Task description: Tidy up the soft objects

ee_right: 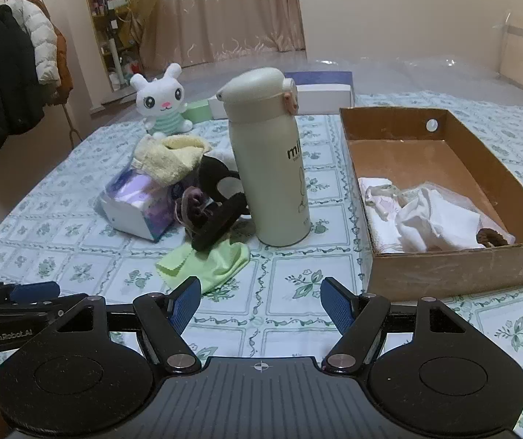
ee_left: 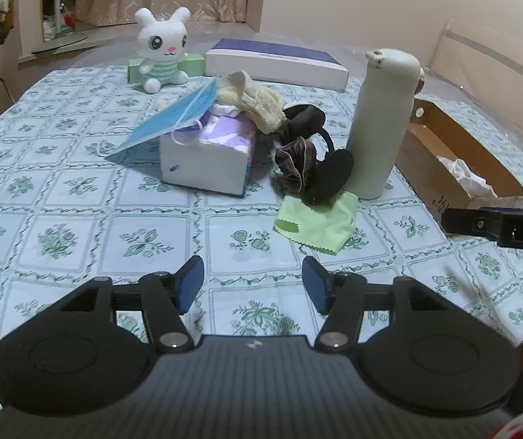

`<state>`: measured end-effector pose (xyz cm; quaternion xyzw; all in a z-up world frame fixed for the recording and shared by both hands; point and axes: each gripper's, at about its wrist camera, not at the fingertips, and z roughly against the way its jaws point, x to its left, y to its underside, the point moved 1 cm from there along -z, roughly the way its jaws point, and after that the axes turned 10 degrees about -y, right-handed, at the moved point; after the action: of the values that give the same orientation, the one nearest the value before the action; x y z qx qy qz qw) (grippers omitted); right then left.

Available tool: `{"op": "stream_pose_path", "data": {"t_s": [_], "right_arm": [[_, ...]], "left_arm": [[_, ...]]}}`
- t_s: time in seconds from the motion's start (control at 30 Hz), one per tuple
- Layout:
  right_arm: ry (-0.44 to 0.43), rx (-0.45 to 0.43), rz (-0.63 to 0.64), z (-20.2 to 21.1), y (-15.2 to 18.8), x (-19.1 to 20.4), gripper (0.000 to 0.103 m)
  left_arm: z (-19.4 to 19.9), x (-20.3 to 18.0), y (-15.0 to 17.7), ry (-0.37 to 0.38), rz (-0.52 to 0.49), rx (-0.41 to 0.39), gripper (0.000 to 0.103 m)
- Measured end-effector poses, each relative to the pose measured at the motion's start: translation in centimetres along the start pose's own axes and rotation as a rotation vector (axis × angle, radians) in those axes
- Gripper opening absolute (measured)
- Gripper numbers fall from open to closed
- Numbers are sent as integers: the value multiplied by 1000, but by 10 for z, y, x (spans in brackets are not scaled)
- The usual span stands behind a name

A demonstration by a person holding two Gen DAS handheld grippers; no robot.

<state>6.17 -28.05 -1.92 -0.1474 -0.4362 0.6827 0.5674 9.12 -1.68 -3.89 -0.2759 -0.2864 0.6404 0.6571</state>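
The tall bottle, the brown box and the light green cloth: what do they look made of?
Bottle: smooth matt cream coating, probably over metal or plastic; its hard, even surface leaves that open.
Brown box: plain cardboard, with dull fibrous walls and scuffed edges.
Light green cloth: thin, soft fabric, perhaps microfibre; it lies limp with zigzag-cut edges.

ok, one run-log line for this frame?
left gripper: open, empty | right gripper: open, empty | green cloth: on table, under earmuffs | box: holds white cloths
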Motion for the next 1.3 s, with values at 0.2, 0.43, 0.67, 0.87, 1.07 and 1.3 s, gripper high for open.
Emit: {"op": "stream_pose_path", "data": {"t_s": [0.2, 0.43, 0.67, 0.87, 1.07, 1.3], "right_arm": [[7, 10, -9, -15, -1, -12, 72], [4, 7, -17, -30, -5, -23, 72], [2, 5, -6, -42, -10, -31, 72], [13, 2, -12, -48, -12, -39, 72], [1, -2, -12, -52, -12, -40, 72], [-61, 11, 6, -66, -15, -23, 72]], "left_arm": [[-26, -14, -7, 48, -45, 0, 73], [-58, -41, -14, 86, -123, -33, 86], [-91, -65, -19, 132, -170, -27, 87], [-111, -83, -20, 108, -227, -29, 68], [-111, -77, -20, 109, -234, -25, 9], [-92, -37, -15, 60, -213, -2, 2]]}}
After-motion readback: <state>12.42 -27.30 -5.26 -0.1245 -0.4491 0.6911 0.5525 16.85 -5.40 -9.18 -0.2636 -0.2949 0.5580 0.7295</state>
